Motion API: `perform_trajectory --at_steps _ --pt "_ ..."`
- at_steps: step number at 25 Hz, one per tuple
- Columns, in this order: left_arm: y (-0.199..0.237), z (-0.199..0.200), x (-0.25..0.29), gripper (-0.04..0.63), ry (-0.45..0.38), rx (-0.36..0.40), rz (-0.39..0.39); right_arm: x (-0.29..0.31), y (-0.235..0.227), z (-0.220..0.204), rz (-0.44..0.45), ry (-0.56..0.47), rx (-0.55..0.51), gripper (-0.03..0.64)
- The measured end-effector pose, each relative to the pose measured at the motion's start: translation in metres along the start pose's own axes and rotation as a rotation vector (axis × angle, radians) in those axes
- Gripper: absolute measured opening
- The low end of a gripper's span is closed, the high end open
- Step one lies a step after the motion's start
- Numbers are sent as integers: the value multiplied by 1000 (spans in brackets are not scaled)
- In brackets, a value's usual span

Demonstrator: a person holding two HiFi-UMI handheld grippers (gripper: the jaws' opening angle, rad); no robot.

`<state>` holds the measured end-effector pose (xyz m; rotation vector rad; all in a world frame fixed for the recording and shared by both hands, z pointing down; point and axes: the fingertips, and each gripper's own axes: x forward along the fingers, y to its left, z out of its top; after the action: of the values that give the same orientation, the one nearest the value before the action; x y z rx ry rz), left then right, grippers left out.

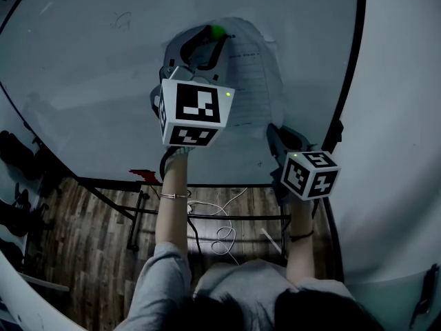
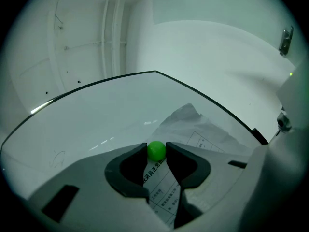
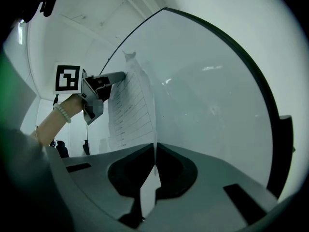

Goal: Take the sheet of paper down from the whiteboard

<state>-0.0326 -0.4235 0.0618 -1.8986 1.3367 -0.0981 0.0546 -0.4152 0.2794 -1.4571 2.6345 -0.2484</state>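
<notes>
A printed sheet of paper (image 1: 251, 74) hangs on the whiteboard (image 1: 103, 81), its upper part crumpled (image 2: 193, 127). A small green ball magnet (image 1: 218, 31) sits at the sheet's top left. My left gripper (image 1: 211, 41) reaches up to it, and in the left gripper view the magnet (image 2: 156, 150) is pinched between both jaw tips. My right gripper (image 1: 275, 131) is at the sheet's lower right corner. In the right gripper view its jaws (image 3: 155, 151) are shut on the paper's edge (image 3: 130, 105), which runs down between them. The left gripper (image 3: 118, 75) shows there at the sheet's top.
The board's black frame (image 1: 348, 74) runs close to the right gripper, with a white wall (image 1: 400, 116) beyond. Below the board are its black stand bars (image 1: 207, 216), white cables (image 1: 222, 236) on the wood floor, and dark objects (image 1: 17, 161) at far left.
</notes>
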Motion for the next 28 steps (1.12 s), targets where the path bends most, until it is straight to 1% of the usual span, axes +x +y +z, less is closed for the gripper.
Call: perform_trajectory --at_steps 8,14,17,19,22,28 --pt "4 -1 2 127 10 -26 -10 -1 0 -7 -7 39 41 3" --pt "9 -3 2 128 37 -42 -15 2 1 -13 -11 61 68 2" --pt "6 -3 -1 127 36 -43 -12 0 -5 -25 -33 90 73 2" --pt "12 6 1 127 31 -52 -14 -4 -6 -22 -43 104 80 2" --pt "23 21 3 127 23 -60 -14 -9 -3 -7 -45 100 96 2" --pt "14 10 -1 128 15 -69 -19 -9 -9 -24 -66 93 106 2"
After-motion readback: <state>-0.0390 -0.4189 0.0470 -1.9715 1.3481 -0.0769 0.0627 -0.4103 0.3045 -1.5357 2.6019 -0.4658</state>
